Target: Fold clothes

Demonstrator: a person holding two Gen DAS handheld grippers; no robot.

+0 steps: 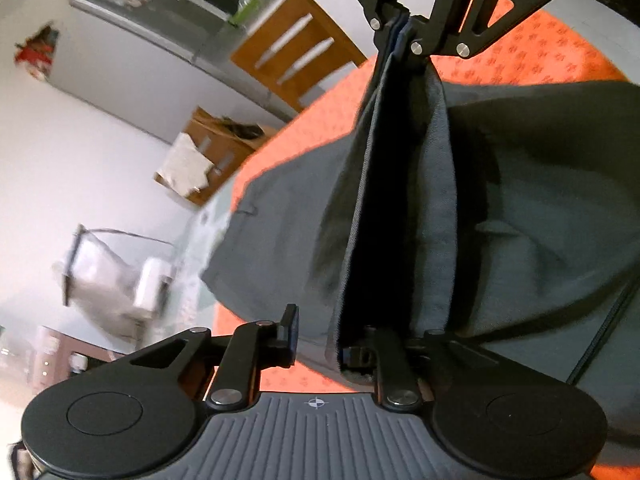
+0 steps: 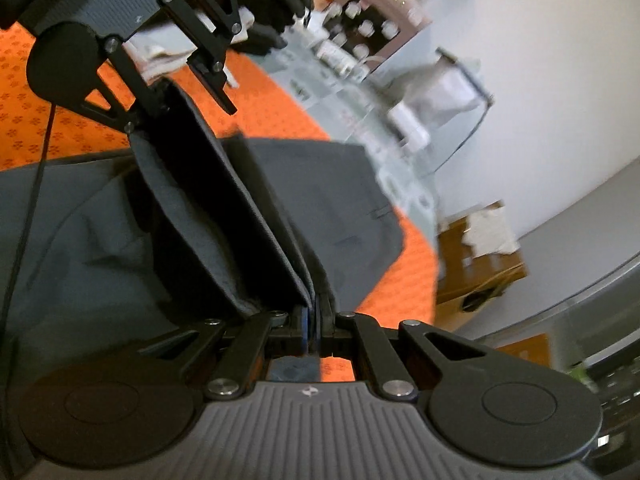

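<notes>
One dark grey twill garment [image 1: 520, 184] is spread over an orange patterned cloth [image 1: 532, 56] on the counter, a doubled fold being stretched taut between two grippers. The left gripper [image 1: 320, 344] is seen with jaws parted, fabric draped over one finger only. The right gripper [image 2: 314, 330] is clamped tight on the hem. Bare cloth is left towards 12 o'clock.

One dark grey garment [image 1: 540, 200], spread over one orange patterned cloth [image 1: 520, 60]. Two grippers: left gripper [image 1: 320, 344], right gripper [image 2: 314, 332]. One wooden cabinet [image 1: 296, 48] with two pale handles. One open cardboard box [image 1: 212, 152] beyond cloth's far edge. Small white-capped bottles, blurred, uncountable.
</notes>
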